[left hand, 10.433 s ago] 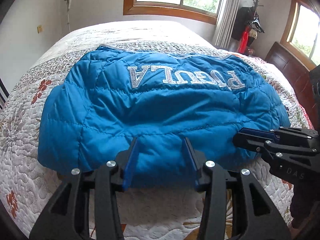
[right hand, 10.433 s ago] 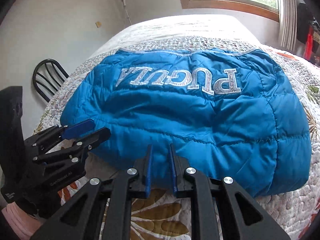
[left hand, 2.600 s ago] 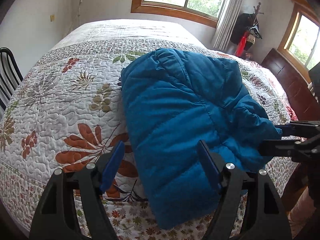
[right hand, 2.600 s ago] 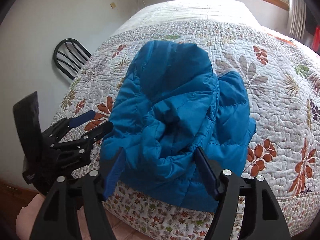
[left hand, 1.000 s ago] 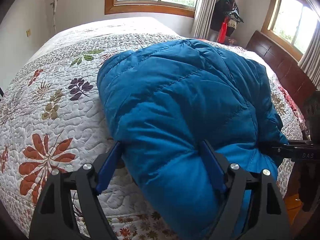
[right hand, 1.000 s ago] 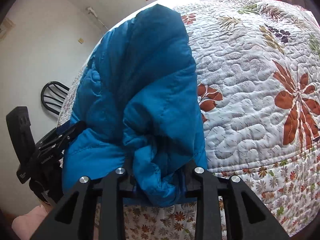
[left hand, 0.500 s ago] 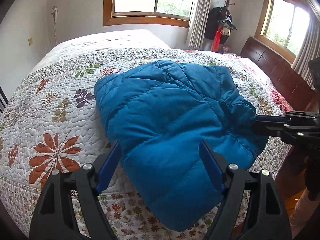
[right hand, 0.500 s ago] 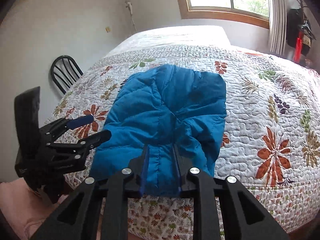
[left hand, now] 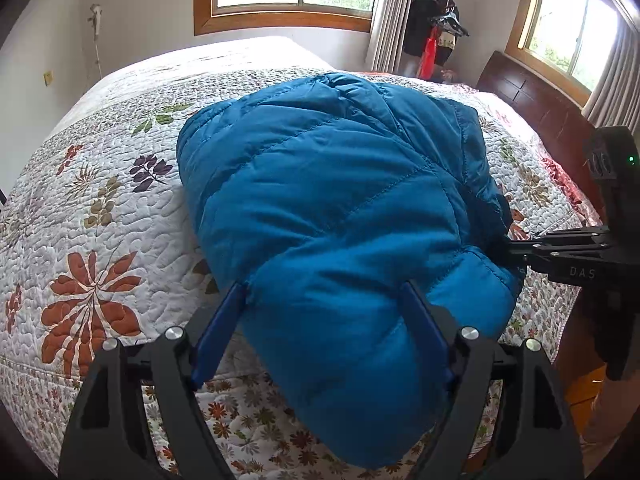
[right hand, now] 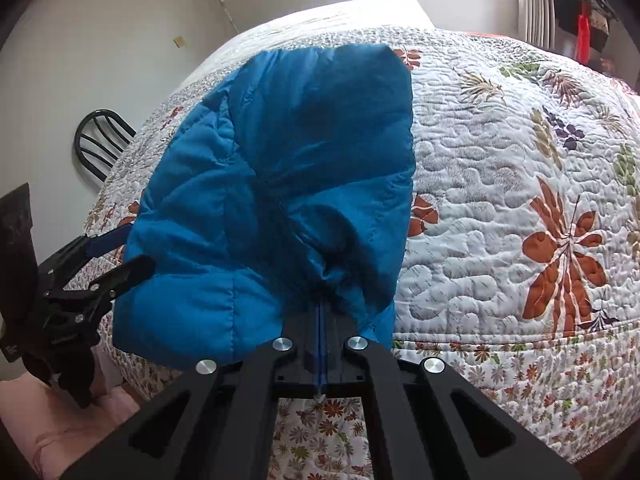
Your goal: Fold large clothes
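Note:
A blue puffer jacket (left hand: 328,184), folded into a thick bundle, lies on the bed's floral quilt (left hand: 100,200), its near end drooping over the bed edge. My left gripper (left hand: 323,286) stands open wide and straddles that near end, the padding bulging between its blue pads. In the right wrist view the jacket (right hand: 280,140) fills the left half, and my right gripper (right hand: 320,308) is shut on a fold of its near edge. The left gripper (right hand: 132,252) sits at the jacket's left corner. The right gripper (left hand: 512,248) meets the jacket's right side.
The quilt (right hand: 500,200) spreads far to the right of the jacket. A black chair (right hand: 100,140) stands by the bed's left side. A dark wooden headboard (left hand: 532,100) and a coat rack (left hand: 436,28) lie at the back right. A pink sleeve (right hand: 60,432) shows below the left gripper.
The right gripper's jaws, slightly apart around the jacket's edge half a second ago, have come together on it, and it sits closer to the jacket. The left gripper still straddles the near end.

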Available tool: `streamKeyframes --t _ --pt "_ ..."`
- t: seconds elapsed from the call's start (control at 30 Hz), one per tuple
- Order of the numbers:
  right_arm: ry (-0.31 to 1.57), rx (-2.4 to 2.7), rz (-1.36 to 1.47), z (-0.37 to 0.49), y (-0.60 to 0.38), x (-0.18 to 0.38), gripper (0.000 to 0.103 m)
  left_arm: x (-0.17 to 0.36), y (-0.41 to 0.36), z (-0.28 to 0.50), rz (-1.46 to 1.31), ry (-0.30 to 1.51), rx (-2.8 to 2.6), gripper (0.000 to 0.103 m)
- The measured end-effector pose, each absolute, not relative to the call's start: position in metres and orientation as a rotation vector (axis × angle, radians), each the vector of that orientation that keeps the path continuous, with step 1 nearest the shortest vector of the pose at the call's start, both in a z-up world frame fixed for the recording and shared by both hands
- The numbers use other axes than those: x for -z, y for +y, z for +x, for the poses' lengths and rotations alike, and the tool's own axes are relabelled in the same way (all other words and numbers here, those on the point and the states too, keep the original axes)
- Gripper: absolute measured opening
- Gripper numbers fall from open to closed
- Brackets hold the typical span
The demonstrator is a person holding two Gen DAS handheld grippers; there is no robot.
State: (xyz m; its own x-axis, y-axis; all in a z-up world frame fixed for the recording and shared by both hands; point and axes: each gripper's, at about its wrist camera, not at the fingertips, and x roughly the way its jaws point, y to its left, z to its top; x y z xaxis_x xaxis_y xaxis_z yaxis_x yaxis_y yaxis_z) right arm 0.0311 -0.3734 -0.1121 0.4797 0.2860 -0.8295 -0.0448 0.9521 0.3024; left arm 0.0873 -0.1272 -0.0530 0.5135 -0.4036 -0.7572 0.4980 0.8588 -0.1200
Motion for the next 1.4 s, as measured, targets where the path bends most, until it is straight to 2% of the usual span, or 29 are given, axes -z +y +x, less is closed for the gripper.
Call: streamKeyframes --t 0.2,0.3,0.47,0.6,0.7,0.87,0.93,1.2,1.4 --pt "1.026 -0.251 0.335 0.035 -0.381 0.133 0.0 0.069 -0.127 0.091 0.121 0.869 0.537 0.086" --pt "1.021 -0.253 0.326 0.033 -0.381 0.126 0.0 0.069 -0.121 0.096 0.082 0.891 0.558 0.087" --pt "0.954 -0.249 0.267 0.024 -0.38 0.078 0.002 0.043 -0.101 0.105 0.046 0.867 0.57 0.082" --pt "0.864 -0.225 0.19 0.038 -0.374 0.033 0.013 0.013 -0.092 0.125 0.042 0.781 0.512 0.082" --pt "0.855 -0.278 0.164 0.07 -0.365 0.02 0.013 0.007 -0.102 0.147 0.065 0.779 0.496 0.082" --pt "0.942 -0.215 0.133 0.127 -0.366 0.048 0.011 0.025 -0.114 0.181 0.078 0.844 0.483 0.082" --pt "0.998 -0.211 0.176 0.14 -0.375 0.065 0.001 0.038 -0.114 0.192 0.066 0.891 0.49 0.083" --pt "1.072 -0.261 0.302 0.15 -0.395 0.118 0.0 0.066 -0.118 0.207 0.059 0.944 0.536 0.084" --pt "1.0 -0.29 0.384 0.143 -0.4 0.141 0.0 0.077 -0.12 0.205 0.064 0.924 0.533 0.084"
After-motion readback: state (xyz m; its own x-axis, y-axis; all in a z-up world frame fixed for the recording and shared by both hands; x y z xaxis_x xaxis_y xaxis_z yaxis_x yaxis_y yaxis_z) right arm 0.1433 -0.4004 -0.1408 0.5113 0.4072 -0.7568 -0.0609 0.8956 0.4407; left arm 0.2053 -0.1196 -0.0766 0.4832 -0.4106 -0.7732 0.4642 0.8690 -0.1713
